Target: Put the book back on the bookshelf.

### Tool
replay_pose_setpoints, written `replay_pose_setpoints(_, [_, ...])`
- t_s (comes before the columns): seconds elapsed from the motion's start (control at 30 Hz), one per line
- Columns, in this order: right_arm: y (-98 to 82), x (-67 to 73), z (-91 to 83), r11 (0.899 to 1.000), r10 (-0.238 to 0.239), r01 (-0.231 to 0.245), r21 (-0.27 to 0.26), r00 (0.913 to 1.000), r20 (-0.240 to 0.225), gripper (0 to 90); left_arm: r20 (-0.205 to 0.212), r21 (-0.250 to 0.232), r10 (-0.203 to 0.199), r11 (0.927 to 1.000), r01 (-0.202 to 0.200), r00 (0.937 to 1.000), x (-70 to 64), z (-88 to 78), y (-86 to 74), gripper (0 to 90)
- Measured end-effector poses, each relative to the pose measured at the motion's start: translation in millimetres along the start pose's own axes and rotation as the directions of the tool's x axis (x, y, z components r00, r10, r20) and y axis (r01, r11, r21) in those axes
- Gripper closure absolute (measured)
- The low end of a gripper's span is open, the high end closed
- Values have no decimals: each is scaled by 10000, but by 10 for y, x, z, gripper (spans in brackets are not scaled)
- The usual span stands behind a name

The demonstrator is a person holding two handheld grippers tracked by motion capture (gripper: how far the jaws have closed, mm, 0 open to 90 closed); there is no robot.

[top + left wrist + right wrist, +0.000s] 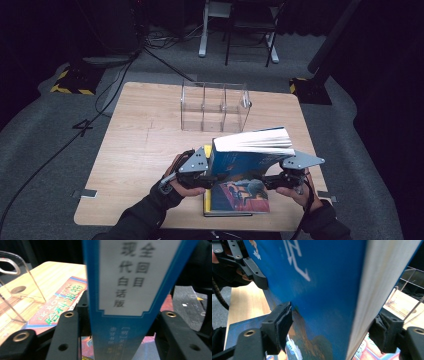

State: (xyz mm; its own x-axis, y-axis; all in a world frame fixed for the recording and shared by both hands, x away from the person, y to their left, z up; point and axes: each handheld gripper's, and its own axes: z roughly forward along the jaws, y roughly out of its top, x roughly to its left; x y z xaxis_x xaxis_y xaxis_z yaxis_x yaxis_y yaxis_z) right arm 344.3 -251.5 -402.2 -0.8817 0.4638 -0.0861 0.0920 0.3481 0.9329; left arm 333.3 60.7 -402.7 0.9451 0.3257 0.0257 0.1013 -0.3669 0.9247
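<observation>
**Handling a thick, heavy book at both ends**

Hanging tilted above the near edge of the table (145, 150), over a second book (240, 197) lying flat: a fat blue book (245, 162), page block facing up, with a clear organizer (215, 107) well behind it.

Straddling the spine with the left gripper (120, 315), jaws flanking it closely on both sides. Pad contact is too dark and blurred there, so cannot tell whether squeezing or merely bracketing.

Pinching the open-edge end with the right gripper (334, 322), one pad lying against the blue cover, the other against the far face beside the pale pages.

Likely handling as heavy for its size, and stiff at the spine but loose at the page edge. Glossy cover probably slippery under the pads. Not fragile, though the pages could be fanning or creasing if squeezed unevenly.

Best taking hold across the full thickness, near the spine, where cover and pages stay locked together. Keeping both ends supported, avoiding sagging or twisting.
</observation>
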Motion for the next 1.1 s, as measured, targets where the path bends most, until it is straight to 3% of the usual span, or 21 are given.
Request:
replay_pose_setpoints(0.13, [13,9,11,10000,-10,10,3,10000,95,294,-24,-497,-537,9973,536,9986,27,-21,30,525])
replay_pose_setpoints(0.53, [11,-3,14,10000,1,0,-26,10000,23,297,-148,-701,-54,9975,43,9999,29,-51,217,526])
replay_pose_setpoints(0.6, [10,-8,19,10000,49,-49,-7,10000,17,290,25,-976,-466,9941,466,9989,27,-80,271,526])
replay_pose_setpoints(0.7, [11,-8,23,10000,60,-60,-16,10000,32,286,-140,-977,-214,9950,199,9997,18,-117,351,526])
replay_pose_setpoints(0.9, [15,-8,35,10000,64,-64,-4,9999,98,281,-321,-1789,-164,9838,104,9993,32,-245,581,463])
replay_pose_setpoints(1.1, [17,-7,40,10000,23,-23,-1,9999,115,278,-519,-1675,55,9858,-141,9986,42,-265,751,396])
